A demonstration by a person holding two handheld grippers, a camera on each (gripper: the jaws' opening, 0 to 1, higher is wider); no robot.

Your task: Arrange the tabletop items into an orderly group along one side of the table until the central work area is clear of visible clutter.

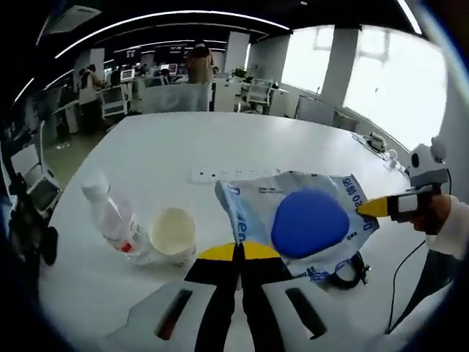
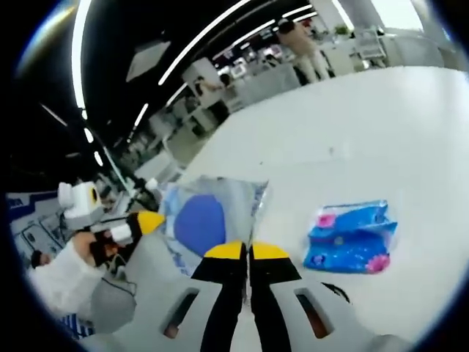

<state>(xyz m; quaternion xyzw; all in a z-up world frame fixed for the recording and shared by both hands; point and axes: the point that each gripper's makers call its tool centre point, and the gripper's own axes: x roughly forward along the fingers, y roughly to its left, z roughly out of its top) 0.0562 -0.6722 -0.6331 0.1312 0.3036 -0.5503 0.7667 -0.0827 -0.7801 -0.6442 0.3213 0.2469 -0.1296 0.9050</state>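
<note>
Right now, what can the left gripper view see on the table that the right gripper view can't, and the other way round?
The left gripper view alone has a plastic bottle lying beside a paper cup, plus a power strip and a black cable. The right gripper view alone has a blue tissue pack. Both share the clear bag with a blue disc and the white table.
</note>
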